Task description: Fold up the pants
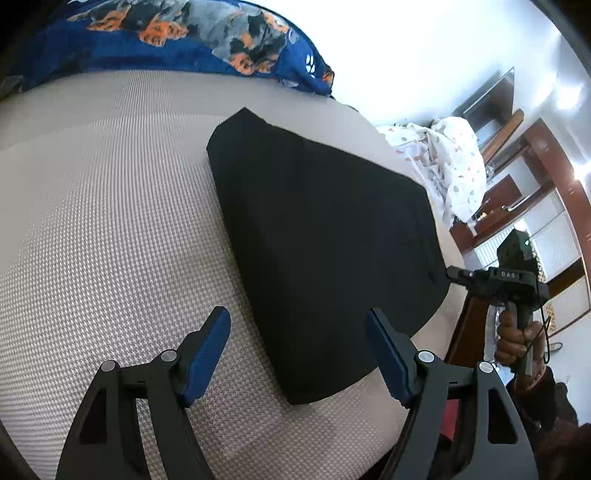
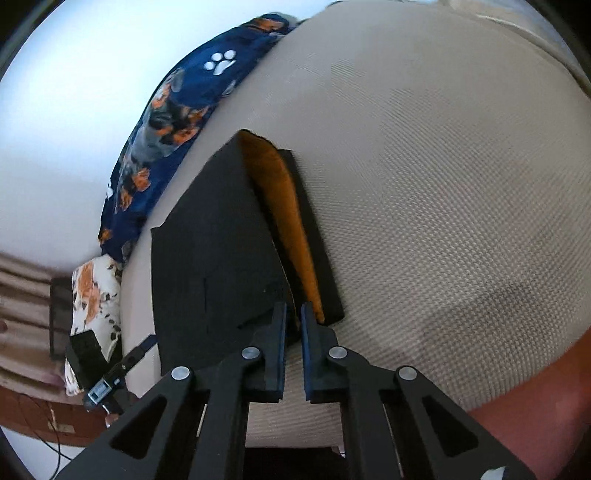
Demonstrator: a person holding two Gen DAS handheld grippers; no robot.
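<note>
Black pants (image 1: pixel 321 236) lie folded flat on the beige textured bed (image 1: pixel 110 221), toward its right side as the left wrist view has it, one end reaching the bed's edge. Left tool (image 1: pixel 298 354) spread wide, holding nothing, hanging above the bed; the near corner of the pants sits between and just ahead of its blue pads (image 1: pixel 208 354), not touching either one. In that same view the right tool (image 1: pixel 458 275) shows at the far right, off the bed edge, tip right at the pants' right-hand end, a hand (image 1: pixel 515 341) around its grip. Right wrist view: right tool (image 2: pixel 293 314) nearly closed, narrow slit between the fingers (image 2: pixel 277 332), tips sitting over the near edge of the pants (image 2: pixel 214 240); cannot tell whether any fabric is pinched in the gap. Top layer there is lifted a little along the right side, showing an orange lining (image 2: pixel 288 214) between black layers. Blue dog-print blanket (image 1: pixel 166 33) bunched along the far edge of the bed, well apart from the pants. White spotted fabric (image 1: pixel 458 162) heaped beyond the bed's right side. Left tool body (image 2: pixel 96 365) shows low left in the right wrist view, beside the pants' left edge
</note>
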